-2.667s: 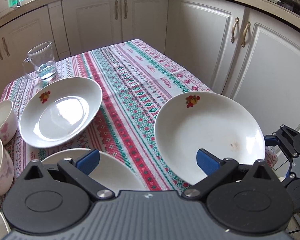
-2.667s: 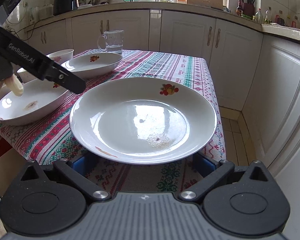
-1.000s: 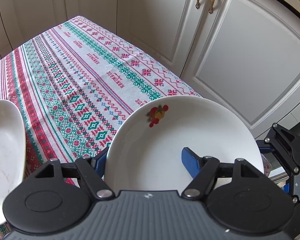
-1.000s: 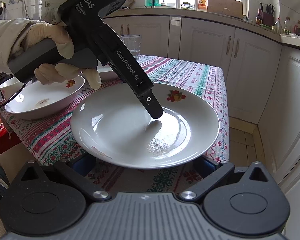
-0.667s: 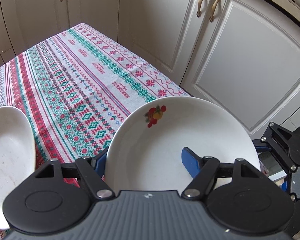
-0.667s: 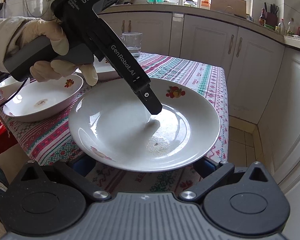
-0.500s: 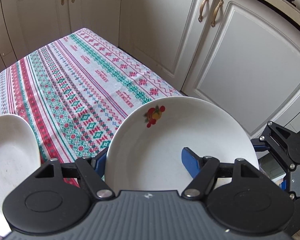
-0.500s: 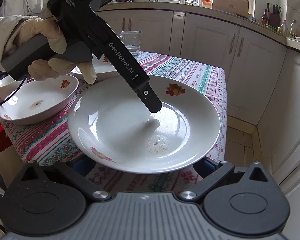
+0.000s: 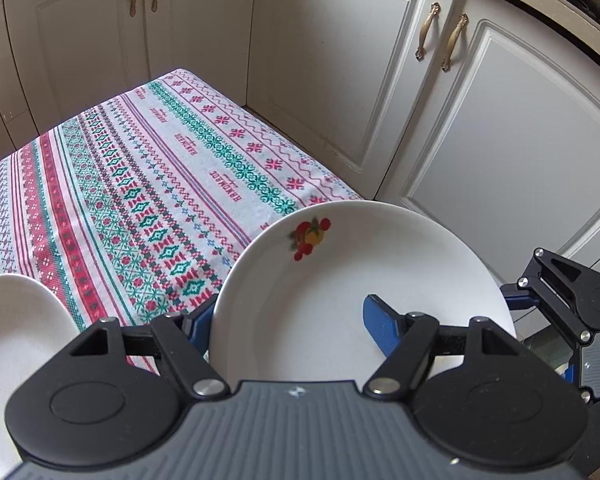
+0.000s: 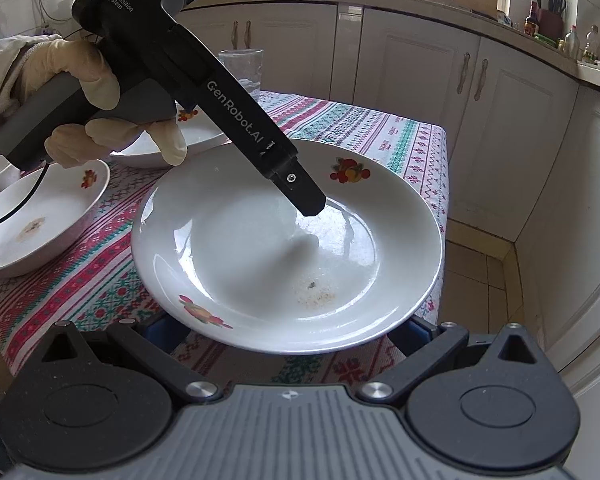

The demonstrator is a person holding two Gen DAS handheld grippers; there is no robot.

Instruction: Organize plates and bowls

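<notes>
A white deep plate with a fruit decal [image 9: 340,280] [image 10: 284,248] is held off the patterned tablecloth [image 9: 140,184] at the table's near right corner. My left gripper [image 9: 288,320] is shut on the plate's rim, one blue finger [image 9: 380,324] inside the plate, the other under it. In the right wrist view the left gripper's finger [image 10: 300,188] reaches into the plate. My right gripper [image 10: 292,332] sits open below the plate's near rim, its fingertips hidden under it.
A second white plate [image 10: 40,216] [image 9: 12,328] lies to the left on the cloth, another plate [image 10: 180,136] and a glass mug [image 10: 242,70] behind. White cabinets [image 9: 480,120] stand close to the table's right edge.
The left gripper moved in and clamped the plate's rim. Since then the plate has lifted and tilted slightly. The right gripper stays under the near rim.
</notes>
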